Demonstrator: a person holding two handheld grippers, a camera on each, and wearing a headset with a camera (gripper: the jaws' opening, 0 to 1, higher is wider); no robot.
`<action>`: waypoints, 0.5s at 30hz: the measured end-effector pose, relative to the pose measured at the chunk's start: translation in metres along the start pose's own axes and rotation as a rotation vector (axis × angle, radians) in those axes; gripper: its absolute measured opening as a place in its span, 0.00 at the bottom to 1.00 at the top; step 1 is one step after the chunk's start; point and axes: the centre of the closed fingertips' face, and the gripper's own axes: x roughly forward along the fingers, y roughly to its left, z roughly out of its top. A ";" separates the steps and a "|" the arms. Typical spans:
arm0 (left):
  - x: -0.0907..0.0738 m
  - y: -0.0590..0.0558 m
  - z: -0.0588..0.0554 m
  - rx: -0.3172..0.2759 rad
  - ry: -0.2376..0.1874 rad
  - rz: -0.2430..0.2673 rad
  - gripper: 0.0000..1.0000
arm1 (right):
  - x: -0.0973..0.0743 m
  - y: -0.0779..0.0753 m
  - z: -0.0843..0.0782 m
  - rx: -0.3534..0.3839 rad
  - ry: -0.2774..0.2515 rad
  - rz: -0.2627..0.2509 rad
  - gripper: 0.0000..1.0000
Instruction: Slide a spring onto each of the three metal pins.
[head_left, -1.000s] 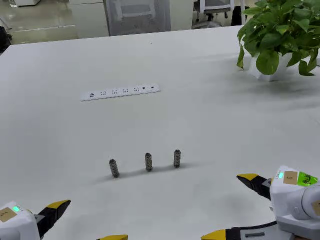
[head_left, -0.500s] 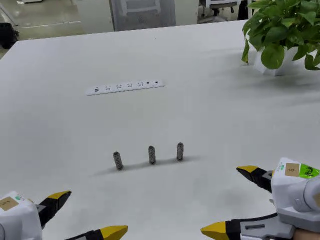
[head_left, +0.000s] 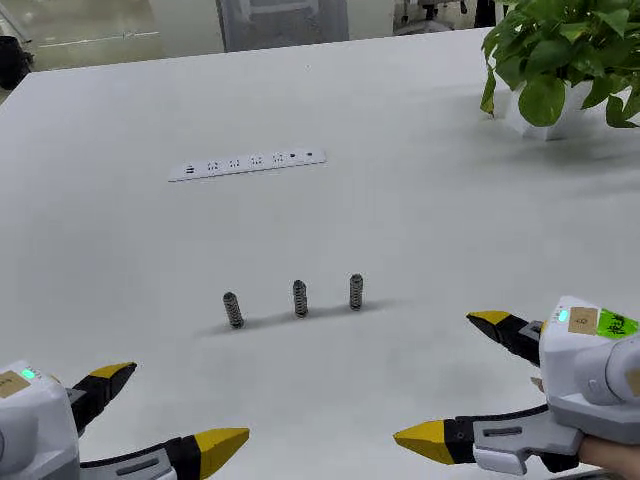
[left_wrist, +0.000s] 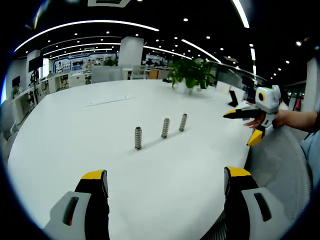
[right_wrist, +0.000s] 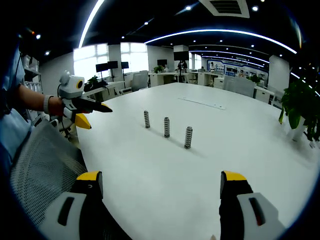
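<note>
Three upright metal pins stand in a row on the white table, each with a spring around it: the left one (head_left: 233, 309), the middle one (head_left: 300, 298) and the right one (head_left: 356, 291). The same row shows in the left gripper view (left_wrist: 138, 138) (left_wrist: 165, 128) (left_wrist: 183, 122) and in the right gripper view (right_wrist: 146, 119) (right_wrist: 166, 127) (right_wrist: 188, 137). My left gripper (head_left: 167, 410) sits open near the table's front left edge, holding nothing. My right gripper (head_left: 455, 380) is open at the front right, also holding nothing. Both stay well short of the pins.
A white power strip (head_left: 248, 163) lies flat beyond the pins. A potted green plant (head_left: 565, 55) stands at the far right corner. Office chairs and desks lie past the table's far edge. Bare table surrounds the pins.
The head camera has shifted, so the pins sit slightly higher in the picture. Both grippers have come a little further into view, still open. The pins and springs have not moved.
</note>
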 end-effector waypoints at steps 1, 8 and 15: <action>0.000 -0.001 0.001 -0.003 -0.004 -0.002 0.98 | -0.001 -0.001 0.001 0.004 -0.001 -0.004 0.99; -0.003 -0.005 0.005 -0.004 -0.013 -0.003 0.98 | -0.016 -0.003 0.005 -0.014 0.006 -0.025 0.99; -0.003 -0.011 0.001 0.038 -0.012 0.026 0.99 | -0.025 -0.006 0.003 -0.021 0.010 -0.034 0.99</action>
